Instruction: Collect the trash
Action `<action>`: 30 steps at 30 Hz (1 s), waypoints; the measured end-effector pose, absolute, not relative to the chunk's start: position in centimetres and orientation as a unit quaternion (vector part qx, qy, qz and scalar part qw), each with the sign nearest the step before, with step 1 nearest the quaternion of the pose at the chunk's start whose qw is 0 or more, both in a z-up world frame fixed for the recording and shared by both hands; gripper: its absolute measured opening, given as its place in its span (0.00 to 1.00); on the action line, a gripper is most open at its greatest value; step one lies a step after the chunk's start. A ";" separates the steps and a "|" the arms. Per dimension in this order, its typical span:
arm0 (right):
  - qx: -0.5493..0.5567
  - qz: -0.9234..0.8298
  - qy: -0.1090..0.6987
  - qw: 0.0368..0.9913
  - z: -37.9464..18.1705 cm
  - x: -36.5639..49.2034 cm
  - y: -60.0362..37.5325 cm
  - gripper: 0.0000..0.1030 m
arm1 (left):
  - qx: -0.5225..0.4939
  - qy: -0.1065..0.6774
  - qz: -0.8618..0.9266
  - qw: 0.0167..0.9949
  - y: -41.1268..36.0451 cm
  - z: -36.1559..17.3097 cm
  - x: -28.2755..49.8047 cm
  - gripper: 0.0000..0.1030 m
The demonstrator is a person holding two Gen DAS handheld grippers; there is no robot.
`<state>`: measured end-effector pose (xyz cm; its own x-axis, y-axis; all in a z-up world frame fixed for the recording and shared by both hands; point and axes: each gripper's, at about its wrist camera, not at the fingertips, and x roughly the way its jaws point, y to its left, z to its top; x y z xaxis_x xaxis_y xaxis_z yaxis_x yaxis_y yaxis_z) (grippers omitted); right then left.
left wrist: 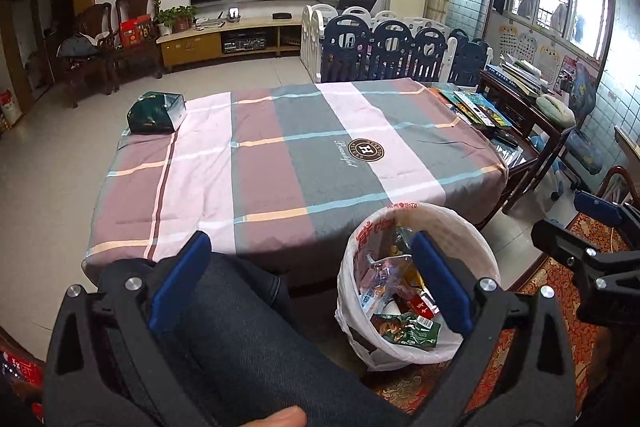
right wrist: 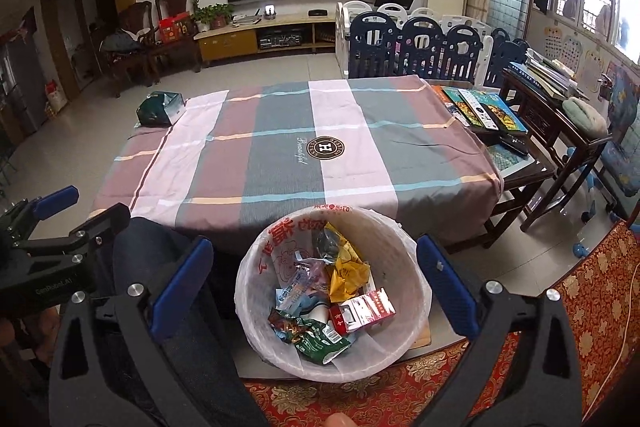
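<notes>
Both your tools are released and carry nothing: the left tool [left wrist: 308,291] hangs over your knee, the right tool [right wrist: 316,287] over the lined bin [right wrist: 412,255], which already holds wrappers [right wrist: 316,337] and a red-and-white box [right wrist: 366,309]. I judge a drop just done. Next, reach far left across the counter [right wrist: 280,163] for the dark green bag [right wrist: 160,109]. The cloth reads "Beautiful".
</notes>
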<state>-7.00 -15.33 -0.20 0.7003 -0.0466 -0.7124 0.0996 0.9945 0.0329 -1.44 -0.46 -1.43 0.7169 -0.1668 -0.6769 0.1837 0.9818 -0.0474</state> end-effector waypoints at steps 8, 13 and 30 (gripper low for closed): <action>0.044 -0.049 0.393 0.917 -0.9 -7.0 -15.9 0.97 | 0.019 0.364 -0.089 0.927 -0.8 -1.3 -1.5 0.97; 0.045 -0.051 0.393 0.917 -0.9 -7.1 -16.0 0.97 | 0.020 0.361 -0.090 0.928 -0.7 -1.0 -1.7 0.97; 0.047 -0.053 0.395 0.916 -1.1 -7.0 -16.2 0.97 | 0.020 0.361 -0.089 0.928 -0.7 -1.0 -1.9 0.97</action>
